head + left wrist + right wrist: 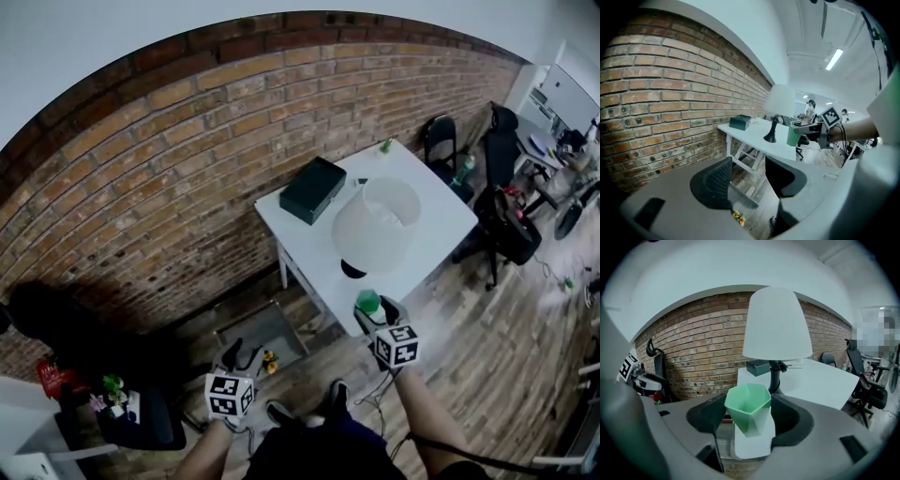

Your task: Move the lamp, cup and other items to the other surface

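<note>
left gripper [747, 180]: jaws apart, empty, well short of white table [441, 225] | dark box [313, 189]: table's left corner | lamp [377, 225]: mid-table, unmoved | green cup [749, 406]: clamped in right gripper [375, 314] at table's near corner | progress: early, likely nothing delivered yet
</note>
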`<action>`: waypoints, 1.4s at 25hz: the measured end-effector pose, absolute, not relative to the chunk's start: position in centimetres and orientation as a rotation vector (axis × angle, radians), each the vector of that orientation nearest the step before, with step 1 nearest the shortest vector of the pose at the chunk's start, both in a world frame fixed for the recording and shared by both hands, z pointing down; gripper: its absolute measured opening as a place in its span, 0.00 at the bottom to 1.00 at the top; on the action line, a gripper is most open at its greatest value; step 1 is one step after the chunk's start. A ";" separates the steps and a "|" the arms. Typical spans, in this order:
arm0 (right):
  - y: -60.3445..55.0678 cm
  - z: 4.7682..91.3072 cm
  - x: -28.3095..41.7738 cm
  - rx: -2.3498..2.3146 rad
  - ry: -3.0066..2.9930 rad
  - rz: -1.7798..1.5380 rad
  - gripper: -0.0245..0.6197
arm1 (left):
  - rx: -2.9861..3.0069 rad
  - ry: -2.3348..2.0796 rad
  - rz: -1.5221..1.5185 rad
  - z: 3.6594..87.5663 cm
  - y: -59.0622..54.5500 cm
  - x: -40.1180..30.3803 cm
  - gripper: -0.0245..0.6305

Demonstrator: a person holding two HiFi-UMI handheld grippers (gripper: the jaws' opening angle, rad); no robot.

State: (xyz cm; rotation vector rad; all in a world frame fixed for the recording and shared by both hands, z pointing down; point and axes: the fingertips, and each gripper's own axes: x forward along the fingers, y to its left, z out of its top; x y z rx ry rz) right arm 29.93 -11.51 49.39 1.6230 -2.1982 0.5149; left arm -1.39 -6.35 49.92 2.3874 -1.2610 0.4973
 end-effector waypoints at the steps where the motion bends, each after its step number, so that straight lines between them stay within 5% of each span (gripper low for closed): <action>1: -11.6 49.6 30.8 1.621 -2.197 0.518 0.51 | 2.394 -1.256 0.510 49.9 -6.3 -0.3 0.37; 16: -15.5 52.8 44.2 1.595 -2.195 0.519 0.51 | 2.323 -1.343 0.622 50.8 -5.1 9.3 0.37; 35: -17.4 57.0 48.0 1.547 -2.212 0.486 0.57 | 2.205 -1.431 0.627 52.5 -2.8 12.9 0.37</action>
